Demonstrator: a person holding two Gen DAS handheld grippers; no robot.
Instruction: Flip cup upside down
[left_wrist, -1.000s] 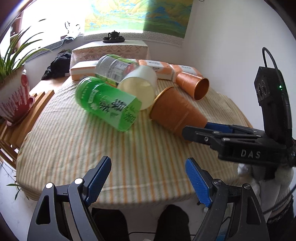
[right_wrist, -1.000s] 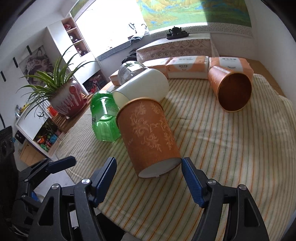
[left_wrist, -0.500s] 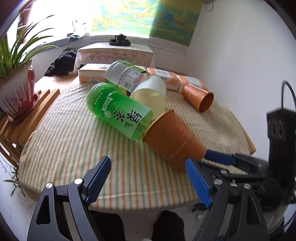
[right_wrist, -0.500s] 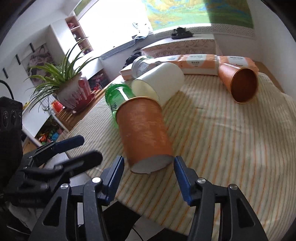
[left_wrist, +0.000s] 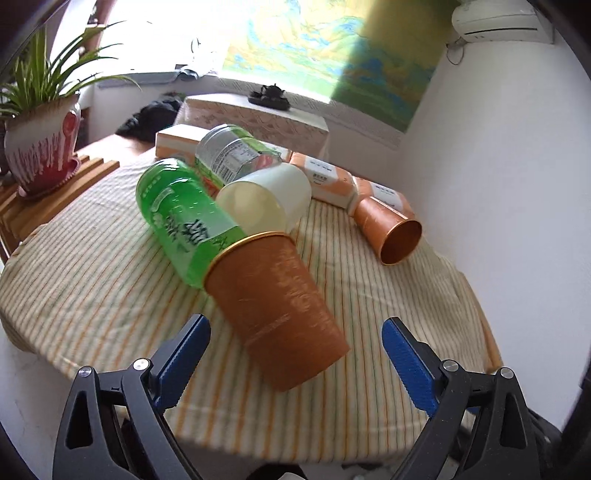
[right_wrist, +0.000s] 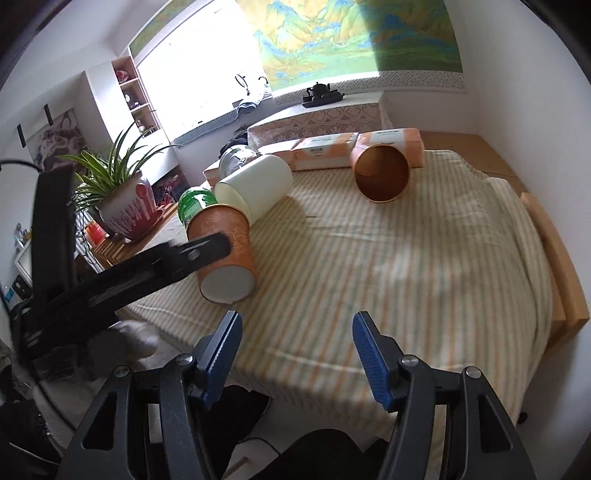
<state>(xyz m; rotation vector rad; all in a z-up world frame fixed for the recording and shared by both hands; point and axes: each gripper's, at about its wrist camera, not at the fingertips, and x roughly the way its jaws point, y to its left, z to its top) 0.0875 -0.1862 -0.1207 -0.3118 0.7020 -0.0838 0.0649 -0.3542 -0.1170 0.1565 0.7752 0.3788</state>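
An orange patterned paper cup (left_wrist: 275, 306) lies on its side near the front edge of the worktop covered in a striped yellow cloth (left_wrist: 92, 273), its white base (right_wrist: 228, 283) turned toward the cameras and its gold-rimmed mouth pointing away. The left claw (left_wrist: 295, 354) hangs with its blue-padded jaws spread wide on either side of the cup's base end; whether the pads touch the cup cannot be told. In the right wrist view one black finger of that claw crosses in front of the cup. The right claw (right_wrist: 297, 350) is also apart and holds nothing, off to the cup's right over bare cloth. The cup's rim rests against a green plastic bottle (left_wrist: 181, 218) lying on its side, and a white paper cup (left_wrist: 264, 201) lies just behind, mouth forward. A second orange cup (left_wrist: 388, 230) lies well apart toward the wall, beside orange tissue packs (left_wrist: 325, 181). A potted spider plant (left_wrist: 40, 125) stands at the left.
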